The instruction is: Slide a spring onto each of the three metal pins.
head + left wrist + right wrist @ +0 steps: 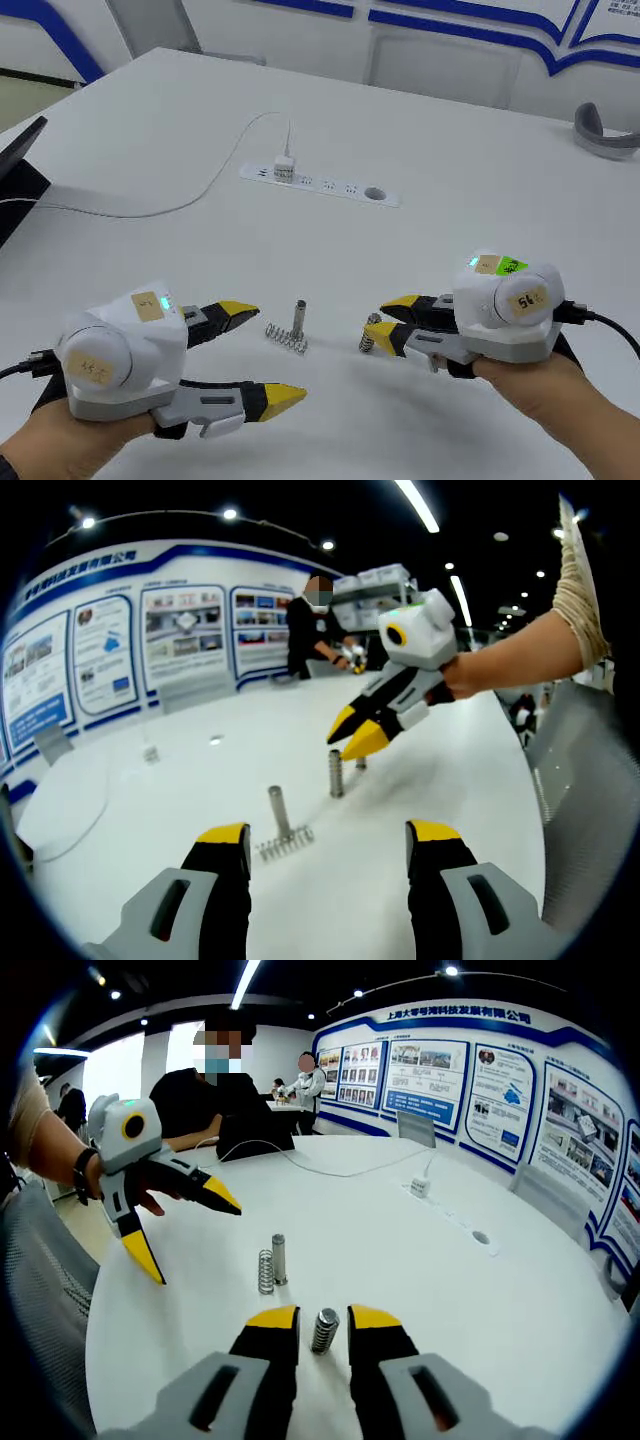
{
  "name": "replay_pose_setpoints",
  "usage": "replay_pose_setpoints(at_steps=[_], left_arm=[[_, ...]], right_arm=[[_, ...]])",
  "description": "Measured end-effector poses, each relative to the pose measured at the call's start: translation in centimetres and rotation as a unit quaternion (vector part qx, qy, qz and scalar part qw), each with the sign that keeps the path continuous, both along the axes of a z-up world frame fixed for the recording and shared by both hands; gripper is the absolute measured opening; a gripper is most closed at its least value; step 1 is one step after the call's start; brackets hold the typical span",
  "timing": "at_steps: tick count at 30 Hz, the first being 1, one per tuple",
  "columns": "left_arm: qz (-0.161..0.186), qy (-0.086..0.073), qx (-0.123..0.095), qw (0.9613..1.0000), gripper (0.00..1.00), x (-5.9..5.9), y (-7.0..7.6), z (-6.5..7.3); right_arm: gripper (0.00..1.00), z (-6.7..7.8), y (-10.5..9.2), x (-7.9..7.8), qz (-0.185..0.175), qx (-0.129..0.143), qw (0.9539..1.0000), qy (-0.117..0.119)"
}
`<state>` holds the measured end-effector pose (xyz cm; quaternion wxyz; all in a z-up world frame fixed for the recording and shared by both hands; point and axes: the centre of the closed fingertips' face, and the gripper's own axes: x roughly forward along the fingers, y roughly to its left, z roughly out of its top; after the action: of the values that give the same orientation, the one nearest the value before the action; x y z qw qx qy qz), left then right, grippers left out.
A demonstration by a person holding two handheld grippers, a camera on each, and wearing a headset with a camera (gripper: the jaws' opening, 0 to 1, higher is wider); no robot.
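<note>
- My left gripper [267, 350] hovers over the near left part of the white table [450, 230], with its yellow-tipped jaws spread wide and nothing between them.
- In the left gripper view, that gripper [328, 832] points at a bare pin [277, 810], which stands upright a little beyond the jaw tips.
- A loose spring [285, 843] lies flat on the table just beside the foot of that pin.
- In the head view the bare pin [299, 315] stands between my two grippers, and the loose spring [286, 337] lies at its base on the side nearer me.
- My right gripper [378, 316] is low over the table to the right, its tips pointing left.
- A sprung pin [369, 338], already wearing its coil, stands right at those tips.
- In the right gripper view, that gripper [323, 1320] has its jaws parted only narrowly, and the sprung pin [324, 1330] stands in the gap between the tips.
- I cannot tell whether either jaw touches the coil.
- Further off in that view stand the bare pin [279, 1258] and the loose spring [265, 1271], with my left gripper [197, 1244] beyond them, jaws wide.
- The left gripper view shows the right gripper [355, 733] with its tips just above the sprung pin [336, 773].
- A power strip [320, 184] lies further back on the table, well apart from the pins.
</note>
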<state>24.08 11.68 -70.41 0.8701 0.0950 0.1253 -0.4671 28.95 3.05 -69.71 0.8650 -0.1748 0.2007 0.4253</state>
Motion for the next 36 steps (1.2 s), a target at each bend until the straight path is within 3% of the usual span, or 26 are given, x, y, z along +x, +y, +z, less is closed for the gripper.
replay_pose_setpoints(at_steps=[5, 7, 18, 23, 36], left_arm=[[-0.001, -0.001, 0.002, 1.0000, 0.64, 0.0, 0.0, -0.1], [0.000, -0.001, 0.003, 1.0000, 0.64, 0.0, 0.1, -0.1], [0.005, -0.002, 0.006, 1.0000, 0.63, 0.1, 0.6, -0.2], [0.006, 0.000, 0.006, 1.0000, 0.63, 0.2, 0.8, -0.3], [0.007, 0.000, 0.008, 0.9999, 0.63, 0.2, 0.9, -0.3]], right_arm=[[0.20, 1.6, 1.6, -0.6, 0.018, 0.014, 0.9996, -0.015], [0.20, 1.6, 2.3, -0.8, 0.024, 0.015, 0.9995, -0.015], [0.20, -1.5, 6.3, -2.2, 0.062, 0.001, 0.9980, 0.017], [0.19, -3.2, 6.7, -1.7, 0.048, -0.015, 0.9982, 0.031], [0.17, -5.4, 7.3, -0.7, 0.031, -0.030, 0.9977, 0.053]])
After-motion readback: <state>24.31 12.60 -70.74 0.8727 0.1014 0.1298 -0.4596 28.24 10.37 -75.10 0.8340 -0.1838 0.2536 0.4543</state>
